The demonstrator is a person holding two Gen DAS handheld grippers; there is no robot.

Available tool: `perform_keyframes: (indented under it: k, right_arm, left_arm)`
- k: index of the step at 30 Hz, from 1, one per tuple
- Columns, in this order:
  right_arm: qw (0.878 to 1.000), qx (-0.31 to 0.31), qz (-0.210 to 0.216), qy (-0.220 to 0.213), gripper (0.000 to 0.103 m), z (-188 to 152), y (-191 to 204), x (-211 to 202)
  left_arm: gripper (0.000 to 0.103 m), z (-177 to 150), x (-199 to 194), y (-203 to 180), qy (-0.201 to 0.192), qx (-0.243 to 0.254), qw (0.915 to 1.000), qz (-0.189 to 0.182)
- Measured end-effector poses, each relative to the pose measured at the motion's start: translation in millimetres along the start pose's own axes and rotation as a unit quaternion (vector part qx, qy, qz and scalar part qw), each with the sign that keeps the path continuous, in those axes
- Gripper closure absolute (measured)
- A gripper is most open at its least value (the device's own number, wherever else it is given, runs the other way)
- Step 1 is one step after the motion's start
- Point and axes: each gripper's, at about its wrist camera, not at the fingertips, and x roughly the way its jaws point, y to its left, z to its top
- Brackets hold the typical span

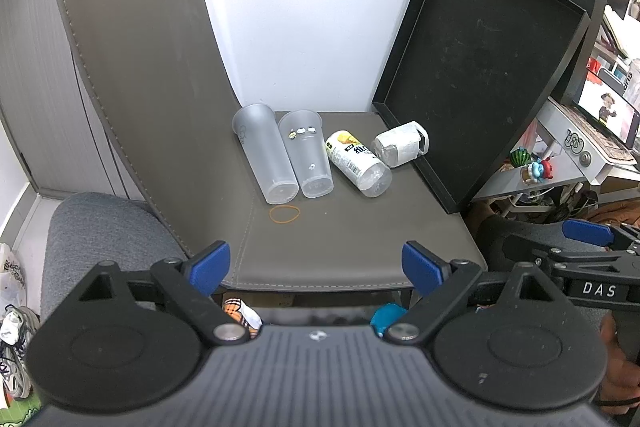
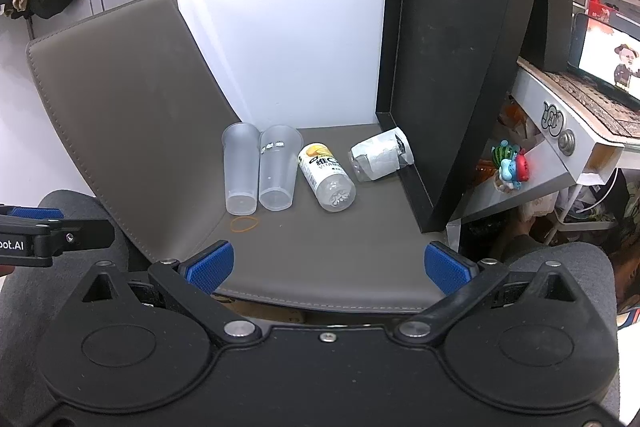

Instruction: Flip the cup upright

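Two frosted clear plastic cups lie on their sides, side by side, on the grey chair seat (image 1: 352, 239). The left cup (image 1: 264, 153) (image 2: 241, 169) is plain. The right cup (image 1: 307, 153) (image 2: 278, 167) has small printed marks. Their bases point toward me. My left gripper (image 1: 316, 267) is open and empty at the seat's front edge. My right gripper (image 2: 328, 263) is open and empty, also near the front edge, well short of the cups.
A labelled clear bottle (image 1: 357, 163) and a paper-wrapped bottle (image 1: 400, 143) lie right of the cups. An orange rubber band (image 1: 284, 214) lies before the cups. A black tray (image 1: 480, 67) leans at the seat's right. The chair back (image 1: 132, 67) rises left.
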Motion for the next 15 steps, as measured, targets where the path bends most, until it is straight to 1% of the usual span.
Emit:
perform_keyframes:
  k: [15]
  right_arm:
    - [1.000, -0.001, -0.003, 0.000, 0.000, 0.1, 1.1, 0.1]
  left_arm:
    - [0.011, -1.7, -1.7, 0.1, 0.000, 0.000, 1.0000, -0.001]
